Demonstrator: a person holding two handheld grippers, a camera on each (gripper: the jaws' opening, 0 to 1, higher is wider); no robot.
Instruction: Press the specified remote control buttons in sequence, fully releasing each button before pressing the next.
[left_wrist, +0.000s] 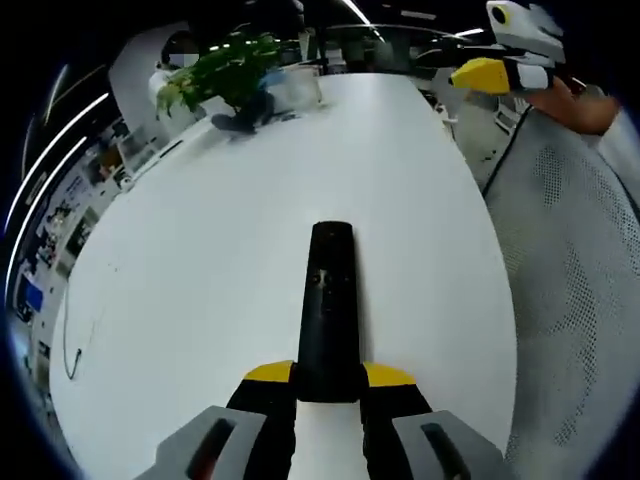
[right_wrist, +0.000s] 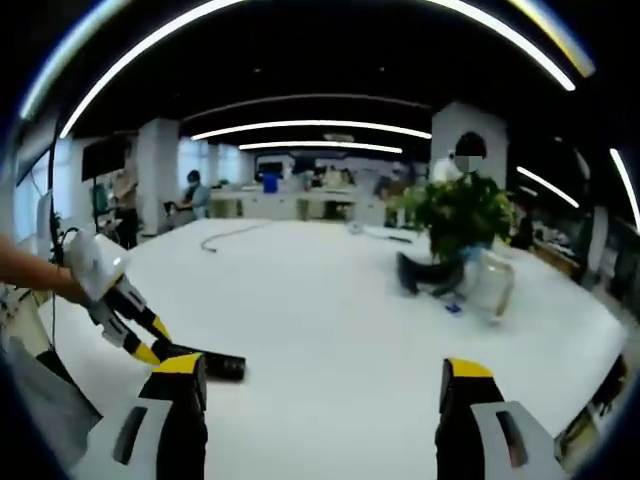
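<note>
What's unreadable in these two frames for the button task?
- Remote control buttons: too small and dark in the left gripper view to tell apart.
- Remote's near end: hidden between the left claw tips.
- Remote in the right gripper view: mostly hidden behind the right claw's finger.
- Plant container: blurred.

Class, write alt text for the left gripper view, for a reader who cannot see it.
The left gripper has its yellow-tipped jaws closed on the near end of a black remote control that lies lengthwise on a white table. A leafy potted plant stands at the far end, and the right gripper hovers at upper right.
</note>
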